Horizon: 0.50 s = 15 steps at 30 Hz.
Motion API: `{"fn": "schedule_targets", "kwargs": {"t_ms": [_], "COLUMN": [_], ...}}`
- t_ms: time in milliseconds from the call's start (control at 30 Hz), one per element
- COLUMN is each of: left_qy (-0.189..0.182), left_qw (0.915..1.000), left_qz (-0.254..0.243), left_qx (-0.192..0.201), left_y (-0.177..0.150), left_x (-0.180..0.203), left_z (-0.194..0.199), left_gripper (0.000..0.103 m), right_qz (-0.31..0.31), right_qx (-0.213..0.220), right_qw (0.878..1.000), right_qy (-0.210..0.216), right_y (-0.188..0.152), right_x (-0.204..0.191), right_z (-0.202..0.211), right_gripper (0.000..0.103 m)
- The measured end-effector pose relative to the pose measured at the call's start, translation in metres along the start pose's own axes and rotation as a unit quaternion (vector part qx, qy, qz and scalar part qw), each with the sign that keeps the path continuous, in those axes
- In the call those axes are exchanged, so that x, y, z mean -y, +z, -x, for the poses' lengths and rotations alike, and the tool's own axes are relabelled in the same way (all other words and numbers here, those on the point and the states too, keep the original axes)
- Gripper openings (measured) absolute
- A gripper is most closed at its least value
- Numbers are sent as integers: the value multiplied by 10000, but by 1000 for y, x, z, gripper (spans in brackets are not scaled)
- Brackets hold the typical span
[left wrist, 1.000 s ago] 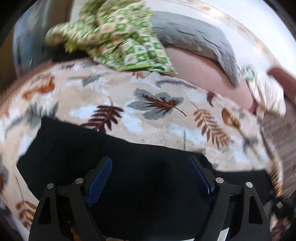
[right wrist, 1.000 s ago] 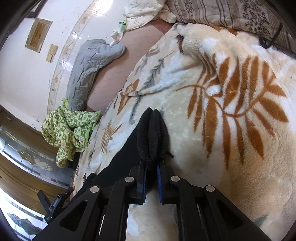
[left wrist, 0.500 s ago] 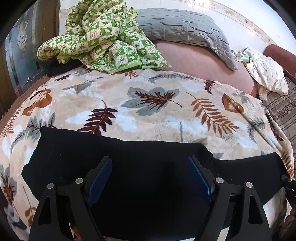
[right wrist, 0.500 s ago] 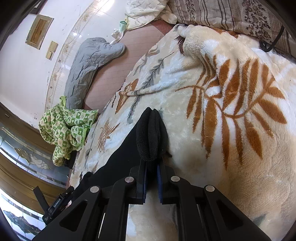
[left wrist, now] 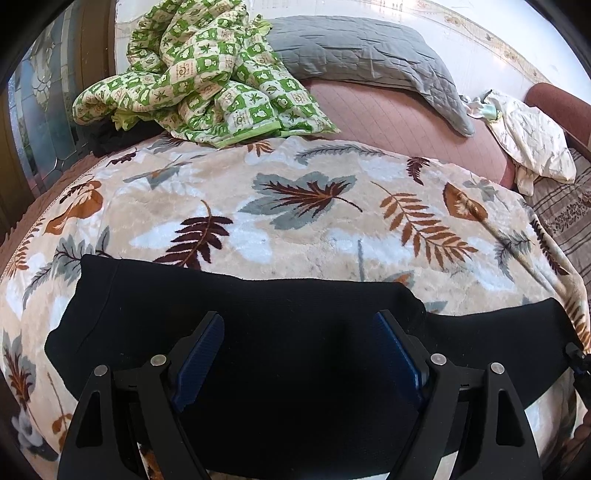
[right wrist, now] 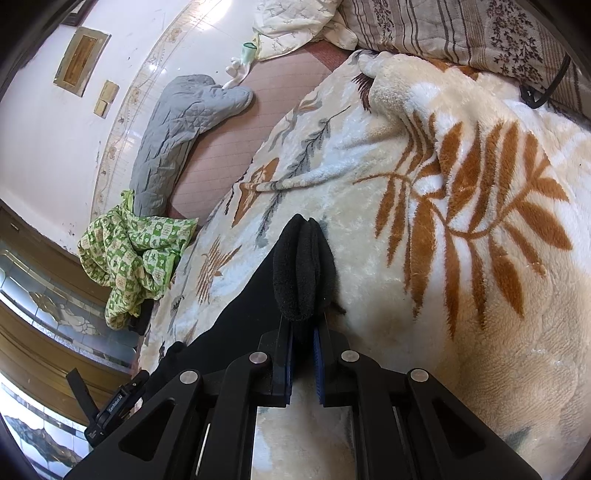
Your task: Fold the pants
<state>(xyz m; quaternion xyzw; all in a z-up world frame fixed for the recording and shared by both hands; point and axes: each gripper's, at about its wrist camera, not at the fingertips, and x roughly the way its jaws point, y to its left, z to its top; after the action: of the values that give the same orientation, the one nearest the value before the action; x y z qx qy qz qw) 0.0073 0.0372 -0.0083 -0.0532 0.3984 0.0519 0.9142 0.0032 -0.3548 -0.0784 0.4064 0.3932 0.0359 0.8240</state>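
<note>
Pants [left wrist: 295, 332]: black, matte, soft knit; spread as a wide flat band across the near part of the leaf blanket, with one rounded folded bump at its upper edge.
Leaf blanket [left wrist: 295, 221]: thick cream plush with a fuzzy pile, printed with brown, rust and grey-blue fern and leaf shapes; it covers the bed and carries the pants.
Left gripper [left wrist: 299, 354]: black angular frame with ribbed blue pads; its fingers stand wide apart and released above the middle of the pants, nothing pinched between them.
Right gripper [right wrist: 303, 325]: fingers clenched on a bunched end of the pants [right wrist: 303, 269], which bulges past the tips as a rounded, fleecy double fold, at the pants' far right end on the leaf blanket.
Green quilt [left wrist: 199, 70]: crumpled checked cotton, green and cream squares, heaped beyond the leaf blanket's far edge.
Grey pillow [left wrist: 369, 55]: long, quilted, creased, lying beside the green quilt on a pinkish ribbed sheet [left wrist: 399, 122].
Cream cloth [left wrist: 532, 144]: rumpled, pale, faintly patterned, past the leaf blanket's right corner.
Striped pillow [right wrist: 461, 29]: beige with dark floral bands, beyond the leaf blanket.
</note>
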Motion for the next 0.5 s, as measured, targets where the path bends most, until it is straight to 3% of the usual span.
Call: {"fn": "schedule_targets", "kwargs": {"t_ms": [500], "left_qy": [11], "left_qw": [10000], "left_qz": [-6], "left_qx": [0], "left_y": [0], "left_x": [1], "left_z": [0], "left_gripper": [82], "right_qz": [54], "right_qx": [-3], "right_qw": [10000], "right_qy": [-5], "right_y": [2], "right_x": [-1], "right_z": [1], "right_gripper": [8]}}
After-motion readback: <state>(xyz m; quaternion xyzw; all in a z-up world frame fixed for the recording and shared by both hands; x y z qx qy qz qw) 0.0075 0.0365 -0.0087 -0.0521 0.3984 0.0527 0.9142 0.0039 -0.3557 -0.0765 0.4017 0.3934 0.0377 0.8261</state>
